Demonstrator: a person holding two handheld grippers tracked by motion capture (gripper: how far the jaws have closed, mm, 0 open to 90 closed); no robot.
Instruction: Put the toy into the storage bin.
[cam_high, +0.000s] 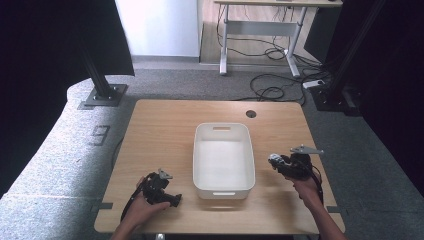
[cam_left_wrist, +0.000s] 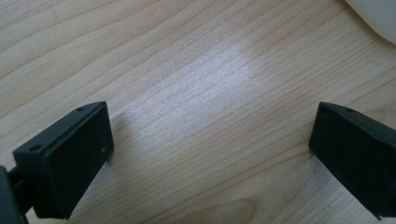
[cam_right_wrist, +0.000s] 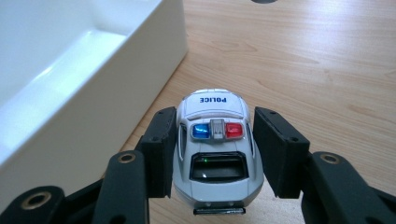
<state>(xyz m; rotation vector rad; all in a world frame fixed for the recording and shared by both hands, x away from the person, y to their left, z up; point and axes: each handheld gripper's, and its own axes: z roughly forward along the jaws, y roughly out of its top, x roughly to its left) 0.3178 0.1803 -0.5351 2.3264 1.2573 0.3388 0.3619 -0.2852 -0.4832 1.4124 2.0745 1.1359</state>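
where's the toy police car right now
The small white toy police car sits clamped between the right gripper jaws, just right of the white plastic bin on the wooden table in the high view.

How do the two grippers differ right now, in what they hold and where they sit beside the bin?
The right gripper is shut on a white toy police car; the left gripper stands wide open with bare wood between its jaws. The right gripper sits at the white bin's right side, the left gripper near its front left corner. Both are hand-held over the wooden table.
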